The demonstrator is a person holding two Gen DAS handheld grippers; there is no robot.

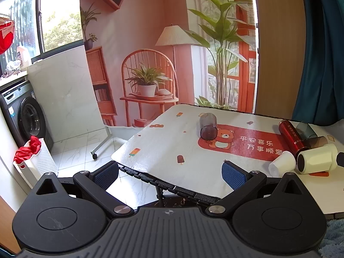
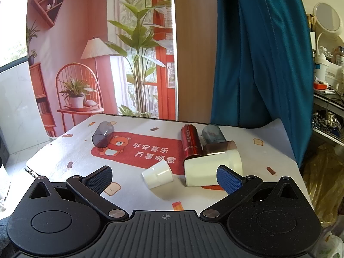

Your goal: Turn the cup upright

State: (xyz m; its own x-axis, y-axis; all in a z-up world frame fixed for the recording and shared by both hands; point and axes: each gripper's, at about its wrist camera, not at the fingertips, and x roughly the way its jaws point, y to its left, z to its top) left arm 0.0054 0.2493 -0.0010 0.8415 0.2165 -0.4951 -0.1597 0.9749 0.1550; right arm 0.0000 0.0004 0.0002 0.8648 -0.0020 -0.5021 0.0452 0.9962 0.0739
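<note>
A smoky purple cup (image 1: 208,128) lies on its side alone on the table mat, also in the right wrist view (image 2: 102,137). Further right lies a cluster on its side: a small white cup (image 2: 158,176) (image 1: 282,165), a cream mug (image 2: 211,171) (image 1: 316,158), a red bottle (image 2: 191,142) (image 1: 290,135), a brown cup (image 2: 219,147) and a grey-green cup (image 2: 213,133). My left gripper (image 1: 169,174) is open and empty at the table's near left edge. My right gripper (image 2: 164,177) is open, just short of the white cup and cream mug.
The table mat (image 1: 163,146) has a red bear panel. A washing machine (image 1: 25,118) and a white laundry basket (image 1: 36,163) stand on the floor at the left. A blue curtain (image 2: 258,64) hangs behind the table's right. Shelves with clutter (image 2: 326,81) are at far right.
</note>
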